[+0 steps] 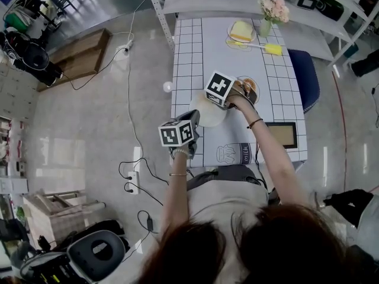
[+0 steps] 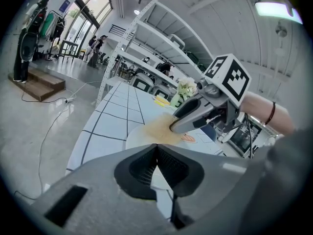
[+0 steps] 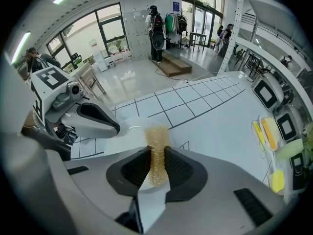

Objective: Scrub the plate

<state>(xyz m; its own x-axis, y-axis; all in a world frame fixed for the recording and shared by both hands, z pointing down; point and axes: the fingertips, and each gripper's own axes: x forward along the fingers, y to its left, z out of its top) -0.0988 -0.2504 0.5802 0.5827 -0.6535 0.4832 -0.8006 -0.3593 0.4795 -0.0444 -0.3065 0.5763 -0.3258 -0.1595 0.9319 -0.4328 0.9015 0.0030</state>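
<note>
A white plate lies near the left edge of the grid-patterned table. My left gripper is shut on the plate's near rim. My right gripper is shut on a golden mesh scrubber, which presses on the plate's face. In the left gripper view the scrubber spreads over the plate under the right gripper. In the right gripper view the left gripper reaches the plate's left rim.
A small dish with a brown item sits just right of the plate. Farther back are a yellow sponge on a dish, a yellow brush and a flower vase. A blue chair stands at the table's right side.
</note>
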